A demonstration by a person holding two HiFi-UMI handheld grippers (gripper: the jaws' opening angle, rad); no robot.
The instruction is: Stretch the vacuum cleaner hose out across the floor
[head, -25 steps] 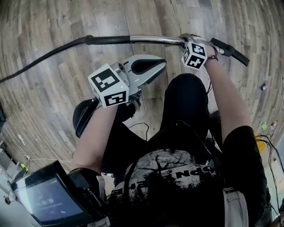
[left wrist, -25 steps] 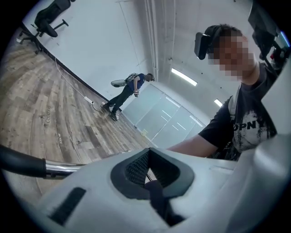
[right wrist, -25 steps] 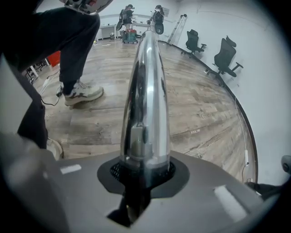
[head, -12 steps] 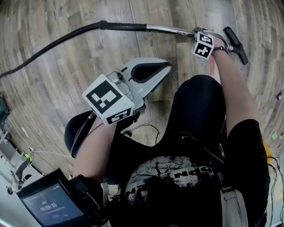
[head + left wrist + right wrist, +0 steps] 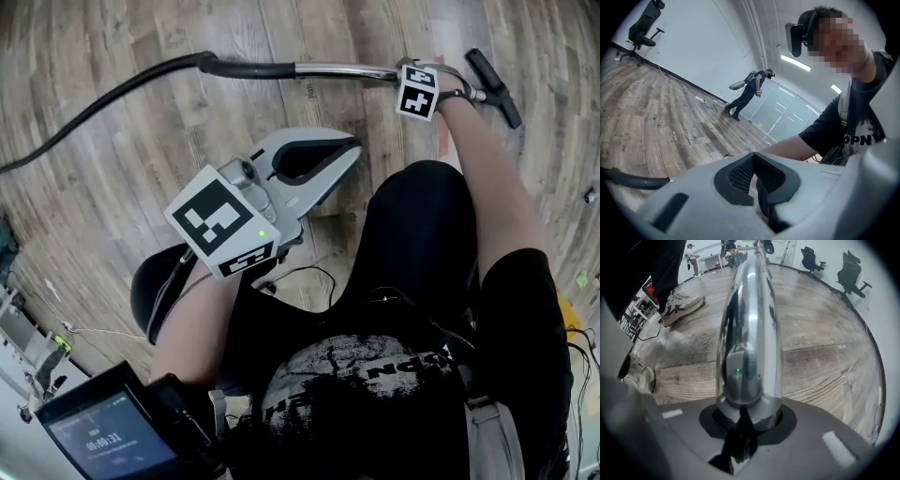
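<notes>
Hose (image 5: 112, 98) looks nearly laid out: right hand-held gripper (image 5: 413, 81) pinches the metal wand (image 5: 342, 69), upper right — jaws just easing apart; left hand-held gripper (image 5: 349, 150) pressed together, empty. Next, probably, full release.

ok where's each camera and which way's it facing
Head view: on the person's head, steeply down at the wood plank floor; forearms, torso show.
Left claw view: on the shut left claw, roughly level across the room; arm, chest show.
Right claw view: on the right claw, down the shiny chrome vacuum tube in its jaws, which just opened slightly; a sneaker shows.
Shared: head and right views show the tube.
</notes>
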